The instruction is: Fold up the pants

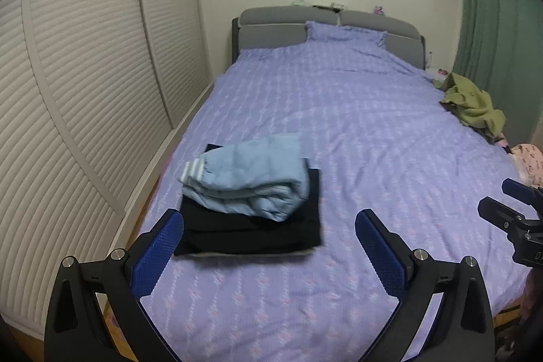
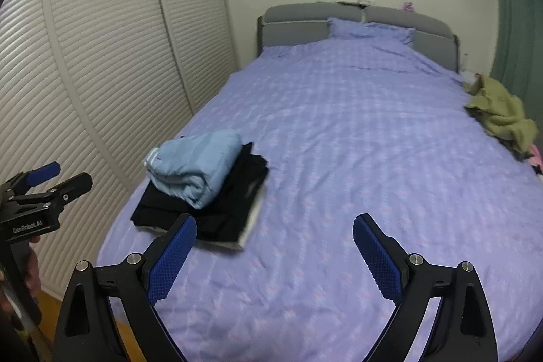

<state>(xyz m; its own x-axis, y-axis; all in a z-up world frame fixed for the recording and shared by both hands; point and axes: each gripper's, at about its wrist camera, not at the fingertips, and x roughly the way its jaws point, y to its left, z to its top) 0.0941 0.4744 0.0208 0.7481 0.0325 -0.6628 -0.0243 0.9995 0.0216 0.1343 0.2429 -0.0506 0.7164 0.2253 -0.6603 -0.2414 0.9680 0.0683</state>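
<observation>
Folded light blue pants (image 1: 247, 178) lie on top of a stack of folded black garments (image 1: 251, 229) near the left front of the purple bed (image 1: 356, 131). The same pile shows in the right wrist view, blue pants (image 2: 193, 168) on the black stack (image 2: 220, 212). A crumpled olive-green garment (image 1: 471, 104) lies at the bed's right edge, also in the right wrist view (image 2: 502, 117). My left gripper (image 1: 269, 226) is open and empty, just in front of the stack. My right gripper (image 2: 275, 231) is open and empty, to the right of the stack.
White louvred wardrobe doors (image 1: 85, 90) run along the left of the bed. A grey headboard (image 1: 271, 29) and a purple pillow (image 1: 346, 33) are at the far end. A green curtain (image 1: 485, 5) hangs at the right. A pink patterned cloth (image 1: 529, 162) lies at the right edge.
</observation>
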